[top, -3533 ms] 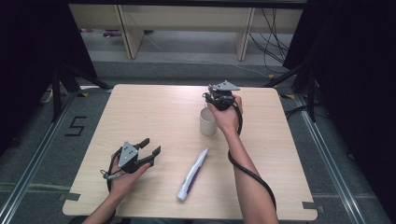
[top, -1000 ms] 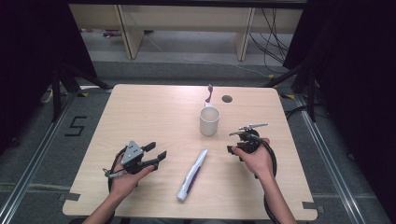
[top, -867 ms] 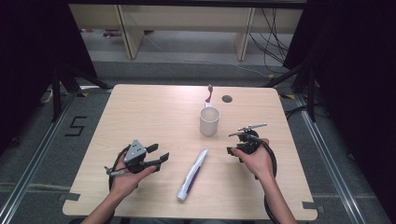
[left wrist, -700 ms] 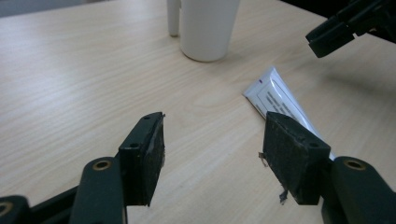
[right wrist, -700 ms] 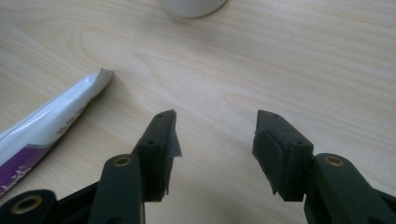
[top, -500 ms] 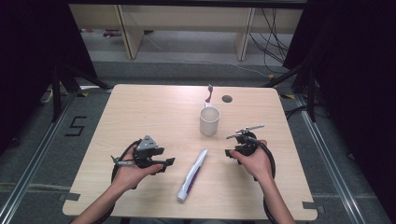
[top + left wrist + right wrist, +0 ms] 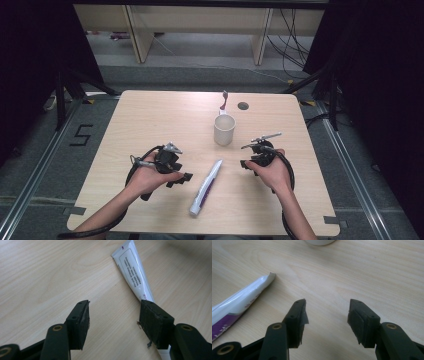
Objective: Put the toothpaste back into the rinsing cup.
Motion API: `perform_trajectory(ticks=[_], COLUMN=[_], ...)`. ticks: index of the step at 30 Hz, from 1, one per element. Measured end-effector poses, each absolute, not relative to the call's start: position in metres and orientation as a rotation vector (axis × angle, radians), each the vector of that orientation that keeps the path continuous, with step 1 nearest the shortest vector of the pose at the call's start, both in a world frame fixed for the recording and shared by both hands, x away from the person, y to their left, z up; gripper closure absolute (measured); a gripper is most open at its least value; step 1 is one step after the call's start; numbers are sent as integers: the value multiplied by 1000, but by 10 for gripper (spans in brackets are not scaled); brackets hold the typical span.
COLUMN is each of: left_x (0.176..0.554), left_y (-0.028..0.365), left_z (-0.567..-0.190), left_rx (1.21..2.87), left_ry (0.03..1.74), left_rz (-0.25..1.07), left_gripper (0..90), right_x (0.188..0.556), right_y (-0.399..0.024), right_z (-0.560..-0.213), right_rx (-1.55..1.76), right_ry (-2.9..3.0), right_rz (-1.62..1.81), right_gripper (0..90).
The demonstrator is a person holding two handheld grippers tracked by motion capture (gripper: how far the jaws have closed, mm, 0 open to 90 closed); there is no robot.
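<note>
**Grippers flank toothpaste tube**

Left gripper (image 7: 186, 177) at nine o'clock of the toothpaste tube (image 7: 206, 187), jaws spread, just been closing a little, nothing between. Right gripper (image 7: 243, 164) at two o'clock, jaws spread, empty. Tube flat on table (image 7: 150, 120), six o'clock of the cup (image 7: 224, 129).

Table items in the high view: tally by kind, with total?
White and purple squeeze tube: 1
White ceramic cup: 1
Toothbrush standing in the cup: 1
Black two-jaw grippers, left gripper and right gripper, both open and empty: 2
Total: 5
</note>
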State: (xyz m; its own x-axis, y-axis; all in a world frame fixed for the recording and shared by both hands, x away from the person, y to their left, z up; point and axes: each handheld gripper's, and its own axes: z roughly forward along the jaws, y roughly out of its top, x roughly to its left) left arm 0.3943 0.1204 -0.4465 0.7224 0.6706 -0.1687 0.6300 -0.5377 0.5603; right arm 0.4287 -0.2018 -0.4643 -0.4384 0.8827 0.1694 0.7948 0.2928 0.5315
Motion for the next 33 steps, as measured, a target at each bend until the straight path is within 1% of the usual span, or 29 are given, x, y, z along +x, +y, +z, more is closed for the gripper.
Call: perform_trajectory(ticks=[2,4,6,7,8,9,10,11,14,25,33], left_x=[395,397,397,398,397,398,397,398,397,399,401], left_y=[116,113,109,108,105,106,103,103,98,78,66], left_z=[-446,-444,-444,-444,-445,-444,-445,-445,-446,-449,-454], left_rx=[2313,2350,2332,2359,2330,2365,2340,2370,2381,2389,2410], left_ry=[1016,1005,1020,1002,1024,997,1018,997,1008,1047,1053], left_rz=[78,72,70,58,58,49,50,43,38,-44,-58], left_gripper=[414,414,414,414,414,414,414,414,416,424,423], right_x=[429,429,429,429,429,429,429,429,428,427,428], right_y=[-202,-202,-201,-202,-202,-201,-202,-202,-201,-198,-199], right_z=[-465,-465,-464,-464,-464,-465,-464,-465,-465,-464,-465], right_rx=[1563,1553,1543,1532,1529,1543,1540,1530,1548,1548,1546], right_ry=[2415,2408,2411,2412,2414,2418,2418,2424,2421,2432,2442], right_rz=[842,826,818,812,811,823,811,808,813,808,815], right_gripper=[485,484,483,482,481,481,481,481,481,479,478])
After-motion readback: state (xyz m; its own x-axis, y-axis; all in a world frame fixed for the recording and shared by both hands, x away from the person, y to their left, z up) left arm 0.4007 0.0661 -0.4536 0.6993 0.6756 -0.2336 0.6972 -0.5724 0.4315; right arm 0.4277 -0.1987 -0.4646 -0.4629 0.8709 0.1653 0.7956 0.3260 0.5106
